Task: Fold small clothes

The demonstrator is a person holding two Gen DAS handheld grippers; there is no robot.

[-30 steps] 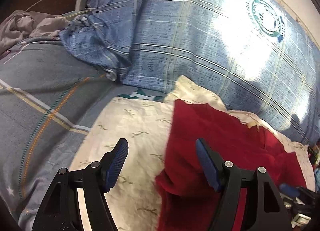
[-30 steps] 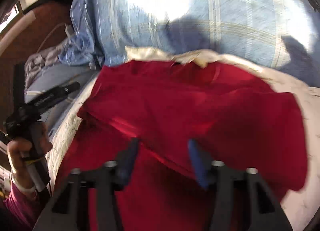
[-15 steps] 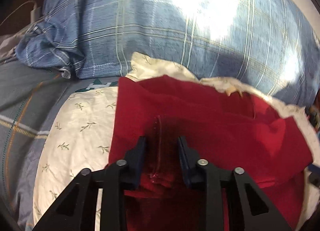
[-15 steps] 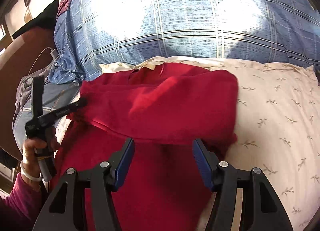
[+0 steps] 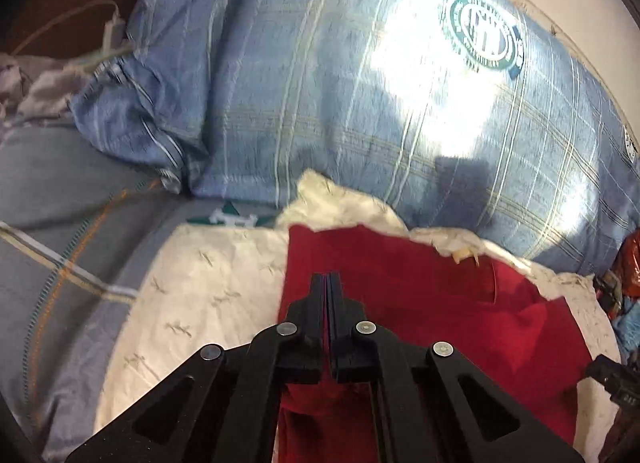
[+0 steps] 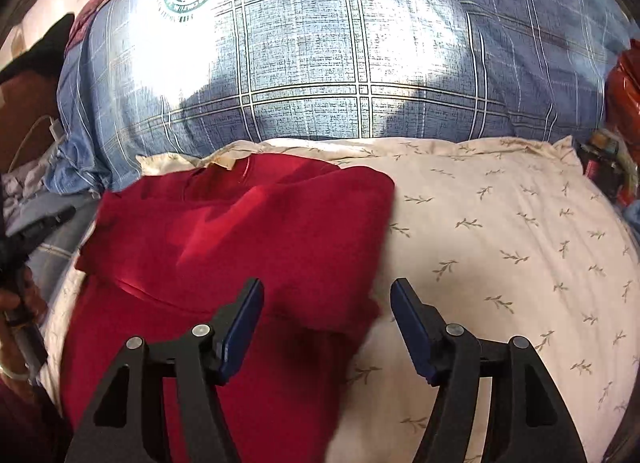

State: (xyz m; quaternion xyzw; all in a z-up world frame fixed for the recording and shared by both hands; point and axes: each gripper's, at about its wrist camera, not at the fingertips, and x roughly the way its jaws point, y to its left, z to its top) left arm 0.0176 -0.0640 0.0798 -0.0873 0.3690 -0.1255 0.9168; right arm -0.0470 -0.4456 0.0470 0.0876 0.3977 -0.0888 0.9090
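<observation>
Left claw (image 5: 328, 283) closed, no cloth visibly pinched; right claw (image 6: 326, 295) wide open above red garment (image 6: 248, 231).

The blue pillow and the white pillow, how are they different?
The blue pillow has a checked pattern of pale lines; the white pillow has small leafy sprigs. The blue pillow carries a round green badge; the white pillow shows none. The blue pillow lies farther back, with nothing on it; the white pillow lies nearer, with the red garment spread over its left part. Both are soft, plump and lie on the bed.
</observation>
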